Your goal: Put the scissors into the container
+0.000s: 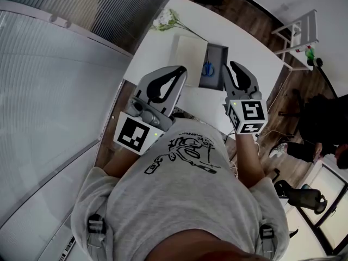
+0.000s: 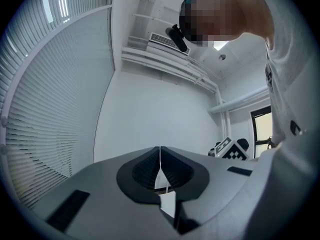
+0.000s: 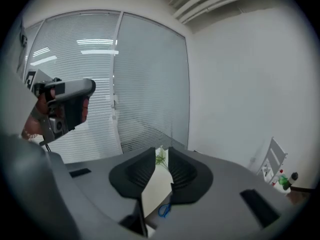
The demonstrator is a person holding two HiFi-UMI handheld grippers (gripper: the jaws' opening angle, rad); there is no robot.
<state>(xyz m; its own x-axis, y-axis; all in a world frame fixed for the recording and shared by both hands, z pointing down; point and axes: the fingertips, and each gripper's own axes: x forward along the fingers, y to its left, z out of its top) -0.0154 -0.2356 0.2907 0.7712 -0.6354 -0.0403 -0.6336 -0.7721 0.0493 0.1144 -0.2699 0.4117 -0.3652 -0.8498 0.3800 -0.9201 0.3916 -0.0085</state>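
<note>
In the head view the blue-handled scissors lie inside the dark rectangular container on the white table. Both grippers are held up in front of the person's chest, above the table's near edge. My left gripper is shut and empty, its tips to the left of the container; its own view shows the jaw tips touching. To the container's right, my right gripper is open with a narrow gap and nothing in it. Far below that gap I can see the scissors.
A pale square board lies left of the container. White flowers rest at the table's far left corner. A white rack stands on the wood floor to the right. Window blinds run along the left.
</note>
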